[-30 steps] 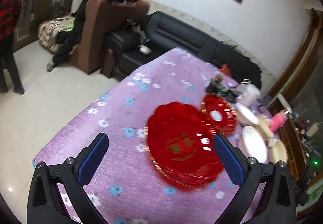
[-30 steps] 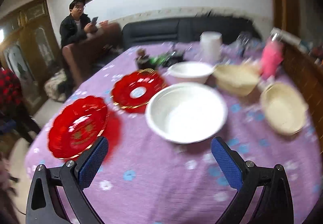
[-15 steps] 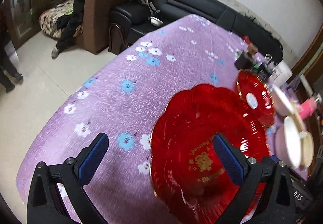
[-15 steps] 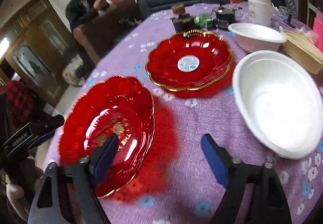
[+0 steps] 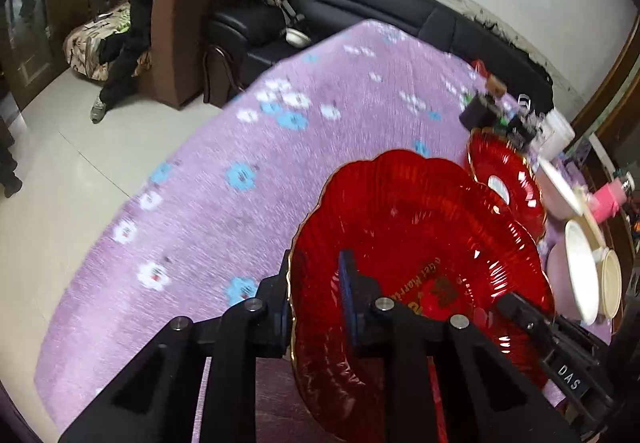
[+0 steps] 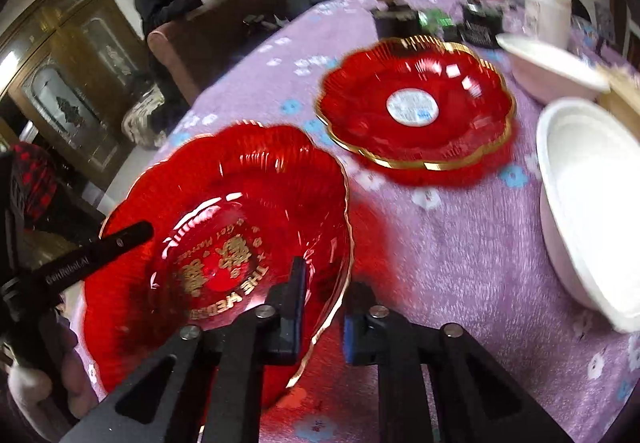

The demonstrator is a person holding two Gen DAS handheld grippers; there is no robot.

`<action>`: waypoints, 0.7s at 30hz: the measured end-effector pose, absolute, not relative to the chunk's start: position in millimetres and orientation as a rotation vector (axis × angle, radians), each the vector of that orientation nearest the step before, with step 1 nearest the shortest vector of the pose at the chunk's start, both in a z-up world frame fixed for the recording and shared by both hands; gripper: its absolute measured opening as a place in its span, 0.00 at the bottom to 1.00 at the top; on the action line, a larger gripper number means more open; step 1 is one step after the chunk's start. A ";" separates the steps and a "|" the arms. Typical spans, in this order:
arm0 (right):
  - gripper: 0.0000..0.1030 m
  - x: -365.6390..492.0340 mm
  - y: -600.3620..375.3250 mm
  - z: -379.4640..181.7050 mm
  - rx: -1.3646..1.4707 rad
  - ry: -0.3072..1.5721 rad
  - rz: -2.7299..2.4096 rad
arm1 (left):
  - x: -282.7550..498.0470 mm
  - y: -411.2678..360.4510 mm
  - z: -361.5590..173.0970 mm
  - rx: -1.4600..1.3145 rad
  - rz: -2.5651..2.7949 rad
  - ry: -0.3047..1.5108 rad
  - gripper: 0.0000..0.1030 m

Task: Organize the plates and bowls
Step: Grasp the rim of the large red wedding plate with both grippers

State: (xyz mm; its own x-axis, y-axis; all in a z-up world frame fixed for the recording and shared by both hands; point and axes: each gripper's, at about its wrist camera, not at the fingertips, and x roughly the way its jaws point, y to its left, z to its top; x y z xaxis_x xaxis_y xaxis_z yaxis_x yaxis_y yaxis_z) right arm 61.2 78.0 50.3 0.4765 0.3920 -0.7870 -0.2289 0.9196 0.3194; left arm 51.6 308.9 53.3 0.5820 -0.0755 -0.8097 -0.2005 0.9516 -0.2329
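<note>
Counter (image 5: pixel 304 179) under a purple flowered cloth fills both views, biggest thing here. On it, lower centre-right of the left wrist view and lower left of the right wrist view, sits the near red plate (image 6: pixel 224 243), scalloped, gold rim, gold lettering in the well. Far red plate (image 6: pixel 416 107) with a white sticker lies upper centre of the right view, close beside the near one but apart. White bowl (image 6: pixel 592 203) at the right edge, more bowls behind it.

Left gripper (image 5: pixel 316 295) fingers have just closed narrow on the near plate's rim, one finger outside, one inside. Right gripper (image 6: pixel 322 303) fingers have just been closing too and now pinch the opposite rim, rim edge between them.

Step in hand looks like a two-sided lift to stack onto the far plate. To do it well: raise both sides together, keep it level, clear the far rim, then lower centred. Thin slick rim, could slip if one side leads.

Plate is round, no real long axis; opens upward, near edge looks slightly tipped. Lettering reads upside down from the right view.
</note>
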 end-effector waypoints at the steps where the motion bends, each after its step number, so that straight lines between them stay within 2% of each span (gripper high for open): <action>1: 0.16 61.1 80.8 52.4 0.175 0.999 0.388 | 50.1 311.9 56.0 -0.321 0.078 0.942 0.19; 12: 0.16 54.4 91.9 48.1 0.109 0.980 0.376 | 53.8 311.6 31.0 -0.327 0.097 0.997 0.19; 14: 0.15 54.5 90.0 46.1 0.096 0.972 0.365 | 55.2 307.9 28.1 -0.314 0.115 1.003 0.23; 15: 0.15 56.0 89.8 45.4 0.093 0.969 0.361 | 55.4 305.2 28.8 -0.305 0.119 1.008 0.26; 19: 0.16 58.6 83.3 44.9 0.097 0.961 0.327 | 43.4 304.4 43.6 -0.294 0.129 0.980 0.56; 21: 0.22 56.9 78.5 49.5 0.116 0.958 0.333 | 31.0 307.8 57.3 -0.293 0.154 0.930 0.63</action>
